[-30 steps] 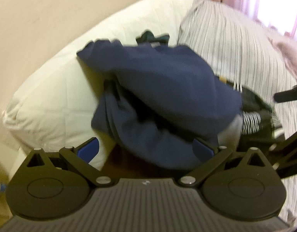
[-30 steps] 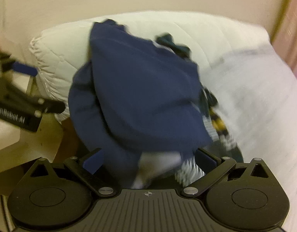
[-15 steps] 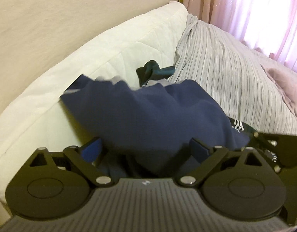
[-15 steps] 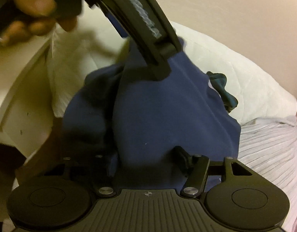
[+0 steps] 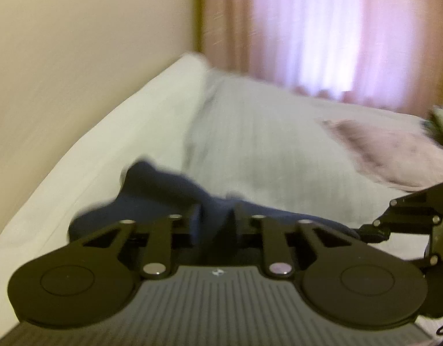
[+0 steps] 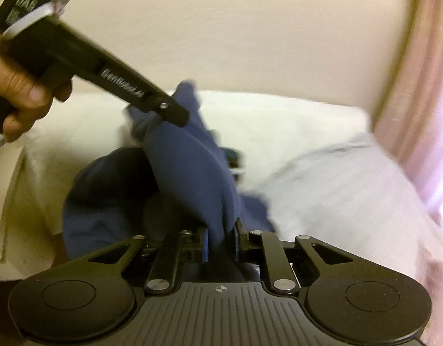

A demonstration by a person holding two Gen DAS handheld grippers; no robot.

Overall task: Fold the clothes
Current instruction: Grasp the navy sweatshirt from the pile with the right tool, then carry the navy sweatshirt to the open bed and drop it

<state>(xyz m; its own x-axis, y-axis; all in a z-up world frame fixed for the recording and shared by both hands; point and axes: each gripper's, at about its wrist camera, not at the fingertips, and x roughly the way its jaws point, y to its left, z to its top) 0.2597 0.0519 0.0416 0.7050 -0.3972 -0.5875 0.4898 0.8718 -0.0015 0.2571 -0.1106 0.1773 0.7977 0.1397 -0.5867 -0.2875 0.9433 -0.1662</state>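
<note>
Both claws are clamped tight on the navy garment [image 6: 189, 173]: right gripper [image 6: 220, 240] has a bunched edge, left gripper [image 5: 214, 219] pinches cloth further up, rest sagging over the white pillow [image 6: 279, 121]. Imo lift both evenly, spread apart w/o yanking, then lay it flat on the striped bedding [image 5: 264, 150] b4 folding.

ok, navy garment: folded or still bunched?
Bunched, not folded: the navy garment hangs crumpled, stretched between left gripper and right gripper, both clamped on it.
</note>
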